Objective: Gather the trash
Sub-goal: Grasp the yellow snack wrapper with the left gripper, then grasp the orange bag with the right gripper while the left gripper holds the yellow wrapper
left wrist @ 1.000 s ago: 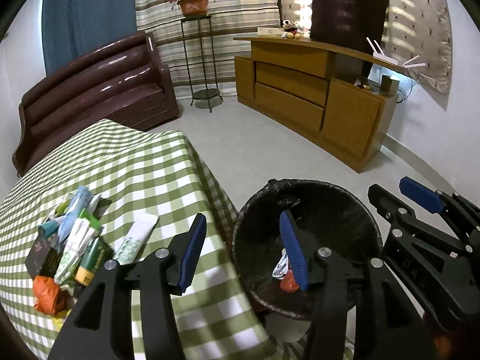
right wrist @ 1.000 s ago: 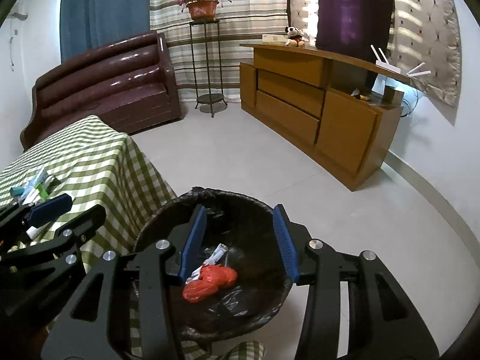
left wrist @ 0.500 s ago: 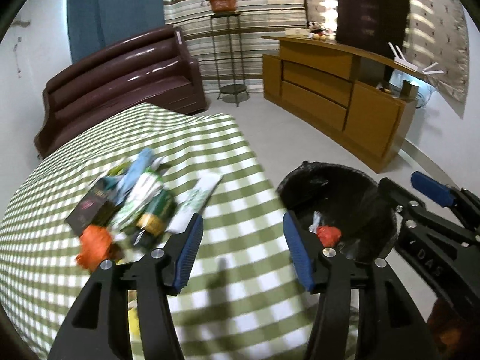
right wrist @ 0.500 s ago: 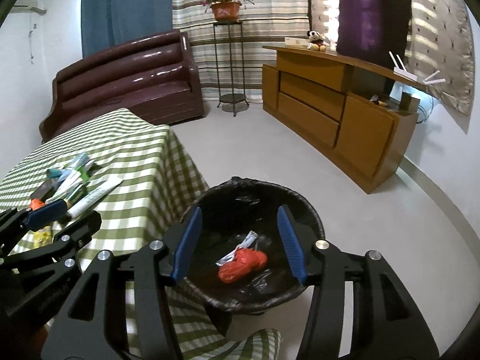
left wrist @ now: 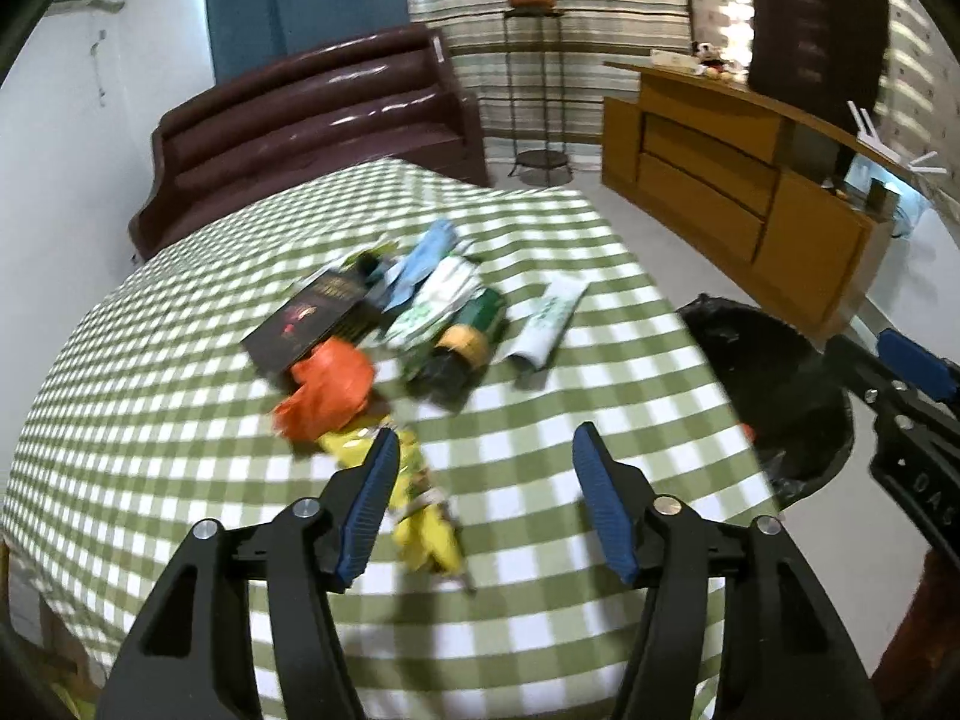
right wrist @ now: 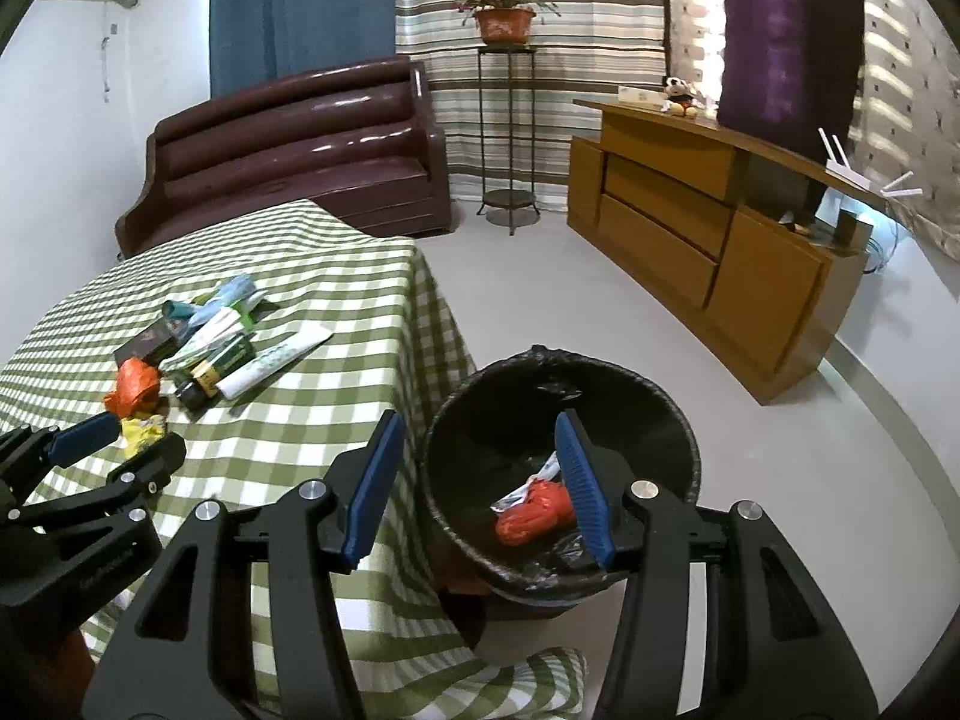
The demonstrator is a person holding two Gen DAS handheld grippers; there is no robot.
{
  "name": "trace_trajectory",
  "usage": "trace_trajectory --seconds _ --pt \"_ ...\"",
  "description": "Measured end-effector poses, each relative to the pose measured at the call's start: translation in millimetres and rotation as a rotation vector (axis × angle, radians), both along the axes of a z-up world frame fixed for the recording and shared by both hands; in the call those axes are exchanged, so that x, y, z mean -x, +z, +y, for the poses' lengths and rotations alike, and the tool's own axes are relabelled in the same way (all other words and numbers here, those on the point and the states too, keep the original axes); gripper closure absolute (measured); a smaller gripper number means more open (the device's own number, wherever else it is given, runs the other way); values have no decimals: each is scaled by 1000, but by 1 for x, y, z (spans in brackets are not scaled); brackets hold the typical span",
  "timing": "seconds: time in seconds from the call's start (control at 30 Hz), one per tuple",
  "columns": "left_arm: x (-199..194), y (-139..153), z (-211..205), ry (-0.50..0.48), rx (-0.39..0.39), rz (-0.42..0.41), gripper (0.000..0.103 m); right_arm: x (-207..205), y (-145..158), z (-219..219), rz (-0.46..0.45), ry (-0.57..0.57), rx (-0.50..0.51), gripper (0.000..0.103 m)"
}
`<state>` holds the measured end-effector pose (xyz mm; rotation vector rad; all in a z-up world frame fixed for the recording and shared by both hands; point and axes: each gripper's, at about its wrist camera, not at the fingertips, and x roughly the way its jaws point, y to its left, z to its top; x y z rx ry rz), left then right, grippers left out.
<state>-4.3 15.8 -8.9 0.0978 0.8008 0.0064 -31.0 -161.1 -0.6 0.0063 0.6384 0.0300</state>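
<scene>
A pile of trash lies on the green checked table (left wrist: 180,420): an orange bag (left wrist: 327,390), a yellow wrapper (left wrist: 420,516), a dark box (left wrist: 309,318), a green bottle (left wrist: 465,336), a white tube (left wrist: 549,324) and pale packets. My left gripper (left wrist: 483,504) is open and empty above the table, just in front of the yellow wrapper. My right gripper (right wrist: 474,480) is open and empty over the near rim of the black-lined bin (right wrist: 660,420), which holds an orange bag (right wrist: 534,516) and a white wrapper. The pile also shows in the right wrist view (right wrist: 204,348).
The bin stands on the floor by the table's right edge (left wrist: 780,372). A brown sofa (left wrist: 312,120) is behind the table. A wooden sideboard (right wrist: 720,240) and a plant stand (right wrist: 507,138) stand along the far wall across bare floor.
My left gripper has swung left from the bin to over the table, facing the trash pile. My right gripper has drawn back a little from the bin. Both stay open.
</scene>
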Motion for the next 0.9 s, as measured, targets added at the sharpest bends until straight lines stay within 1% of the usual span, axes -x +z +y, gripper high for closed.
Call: trace_trajectory --seconds 0.17,0.3,0.37,0.4,0.43,0.47,0.53,0.6,0.9 --pt "1 -11 14 41 8 35 39 3 -2 10 0 22 9 51" --pt "-6 -25 22 54 39 96 39 2 -4 14 9 31 10 51" --pt "-8 -31 27 49 68 118 40 1 -5 17 11 34 12 51" --pt "-8 -30 29 49 76 115 43 1 -6 17 12 34 12 51" --pt "-7 -29 30 46 74 111 51 1 -6 18 13 34 13 51" --pt "-6 -28 31 38 73 106 56 0 -7 18 15 34 13 51" --pt "-4 -27 32 29 73 96 71 0 -8 19 19 35 12 51" --pt "-4 -25 34 10 95 93 78 0 -10 21 23 37 16 51" --pt "6 -23 43 -22 73 90 79 -2 -13 27 31 47 23 51"
